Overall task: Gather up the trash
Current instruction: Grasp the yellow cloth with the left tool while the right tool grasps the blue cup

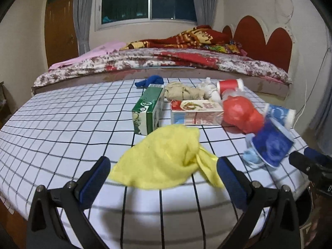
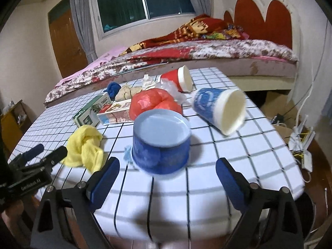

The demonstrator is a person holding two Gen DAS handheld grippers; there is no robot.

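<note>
**Both hand-held grippers wide open, trash still spread on the desk**

Left hand-held gripper [image 1: 164, 172] is spread wide and holds nothing. The crumpled yellow cloth rag [image 1: 164, 166] lies right ahead of it, between the two finger lines and overhanging the near desk [image 1: 62, 124] edge. Right hand-held gripper [image 2: 167, 174] is also wide and empty. Straight ahead of it, just beyond the fingertips, is the upside-down blue paper cup [image 2: 161, 143], blurred, so whether it is moving or settled can't be told; a pale blue scrap [image 2: 127, 152] sits at its left foot.

Further out from the right gripper: a second blue paper cup lying on its side [image 2: 220, 108] ahead-right, a crumpled red plastic bag [image 2: 153, 101] behind the inverted cup, a red paper cup tipped over [image 2: 178, 78] far ahead. Ahead-left are a green carton box [image 2: 91, 112] and a red-and-white flat carton [image 2: 116, 113]. No bin is clearly seen in either view.

Risks, as a judgement:
- Paper cup is light and thin; closing hard could crush it or squirt it sideways.
- It stands near the desk edge, so a nudge may knock it off.
- The cup on its side could roll if bumped.
- The rag may drag or slip from a shallow pinch.
- The two grippers are close together and could clash.
</note>
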